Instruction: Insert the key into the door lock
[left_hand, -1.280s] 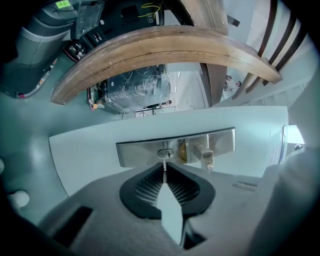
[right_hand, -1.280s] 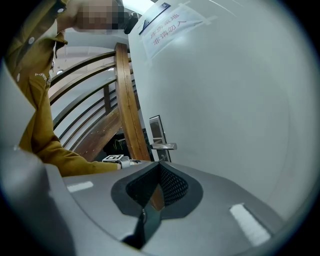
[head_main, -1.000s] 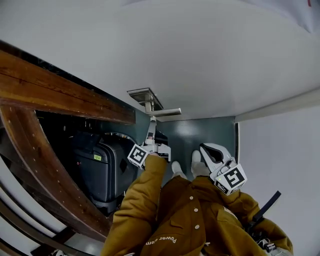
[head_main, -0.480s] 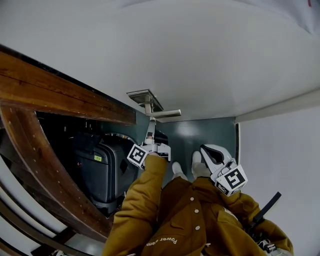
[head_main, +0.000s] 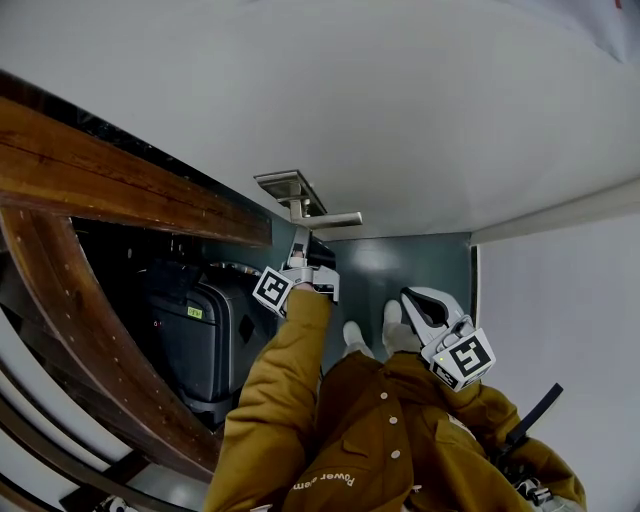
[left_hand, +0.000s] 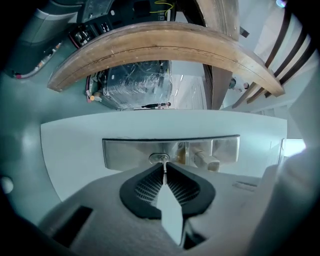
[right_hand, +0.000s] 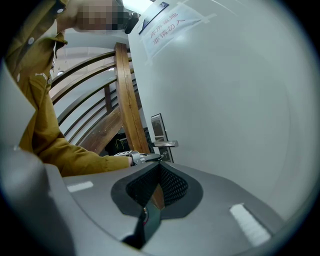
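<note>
Left tongs (left_hand: 165, 169) pinch the key (left_hand: 164, 162), tip at the keyhole (left_hand: 156, 158); hold it square to the lock plate (left_hand: 125, 152), push straight; right tongs (right_hand: 159, 167) closed, empty.

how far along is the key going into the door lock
Done: the left claw is shut on the key and lined up with the lock plate. In hand: the key's tip meets the keyhole; how deep it sits can't be told. Left: push it fully in. The right claw is shut, empty, away from the door.
</note>
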